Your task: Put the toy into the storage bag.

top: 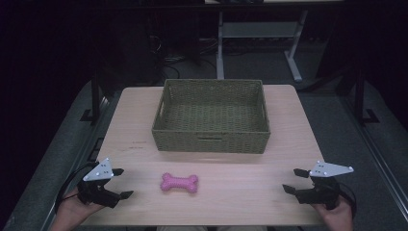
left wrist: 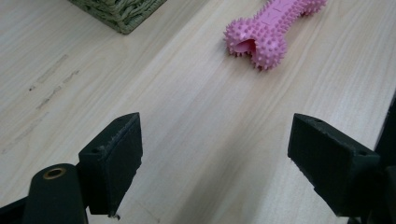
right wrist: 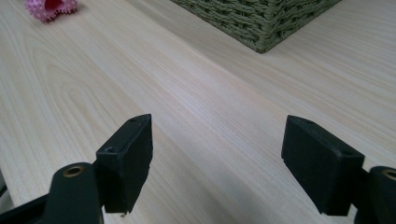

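Note:
A pink spiky bone-shaped toy (top: pixel 179 183) lies flat on the light wooden table (top: pixel 240 187), in front of a green woven basket (top: pixel 211 116) that holds nothing. My left gripper (top: pixel 121 183) rests near the front left corner, to the left of the toy, open with bare table between its jaws. In the left gripper view the toy (left wrist: pixel 271 30) lies ahead and to the right of that gripper (left wrist: pixel 217 156). My right gripper (top: pixel 293 180) sits near the front right corner, open as well. In the right gripper view the toy (right wrist: pixel 50 8) is far off at the upper left, and that gripper (right wrist: pixel 217 156) holds nothing.
The basket's corner (right wrist: pixel 261 23) reaches into the right gripper view, and another corner (left wrist: pixel 116 11) into the left gripper view. Beyond the table stand a desk's white legs (top: pixel 293 62) on a dark floor. Bare tabletop lies between the toy and each gripper.

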Available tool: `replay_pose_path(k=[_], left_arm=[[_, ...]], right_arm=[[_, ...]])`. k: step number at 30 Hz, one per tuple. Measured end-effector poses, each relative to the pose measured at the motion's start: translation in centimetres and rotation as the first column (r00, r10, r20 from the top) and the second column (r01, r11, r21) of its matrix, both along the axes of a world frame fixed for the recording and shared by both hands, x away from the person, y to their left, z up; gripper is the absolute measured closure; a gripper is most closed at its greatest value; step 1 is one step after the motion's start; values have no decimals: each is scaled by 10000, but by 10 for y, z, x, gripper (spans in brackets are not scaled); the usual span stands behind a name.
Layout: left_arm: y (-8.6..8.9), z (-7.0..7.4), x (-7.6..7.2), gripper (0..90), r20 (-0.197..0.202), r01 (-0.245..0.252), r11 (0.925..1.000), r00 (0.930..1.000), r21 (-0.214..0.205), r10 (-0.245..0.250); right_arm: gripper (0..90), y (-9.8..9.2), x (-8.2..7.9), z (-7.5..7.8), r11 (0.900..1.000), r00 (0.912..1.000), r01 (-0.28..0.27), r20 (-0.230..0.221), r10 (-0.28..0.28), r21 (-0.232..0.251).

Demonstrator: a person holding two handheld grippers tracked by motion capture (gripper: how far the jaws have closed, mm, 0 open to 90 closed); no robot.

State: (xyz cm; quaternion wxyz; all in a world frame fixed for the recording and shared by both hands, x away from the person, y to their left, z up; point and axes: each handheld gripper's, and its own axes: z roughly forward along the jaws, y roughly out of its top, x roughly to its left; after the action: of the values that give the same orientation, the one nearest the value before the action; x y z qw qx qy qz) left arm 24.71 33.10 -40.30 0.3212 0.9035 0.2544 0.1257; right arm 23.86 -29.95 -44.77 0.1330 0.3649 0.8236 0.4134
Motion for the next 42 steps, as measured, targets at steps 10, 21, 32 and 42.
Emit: replay_pose_path(k=[10, 21, 32, 42], left_arm=[[-15, 9, 11, 170, -61, 414, 9989, 9991, 231, -412], [-43, 20, 22, 170, -270, 1154, 9922, 9931, 478, -1142], [-70, 18, 33, 170, -633, 1809, 9805, 9823, 766, -1763], [-93, 16, 40, 171, -834, 2400, 9631, 9694, 1218, -2310]], right_arm=[[244, 2, 0, 0, 9999, 9999, -125, -14, 125, -97], [244, 3, 0, 0, 9995, 9995, -321, 62, 321, -32], [244, 8, 1, 0, 9990, 9990, -436, 2, 436, -104], [238, 9, 2, -1, 9982, 9985, -549, 0, 549, -224]])
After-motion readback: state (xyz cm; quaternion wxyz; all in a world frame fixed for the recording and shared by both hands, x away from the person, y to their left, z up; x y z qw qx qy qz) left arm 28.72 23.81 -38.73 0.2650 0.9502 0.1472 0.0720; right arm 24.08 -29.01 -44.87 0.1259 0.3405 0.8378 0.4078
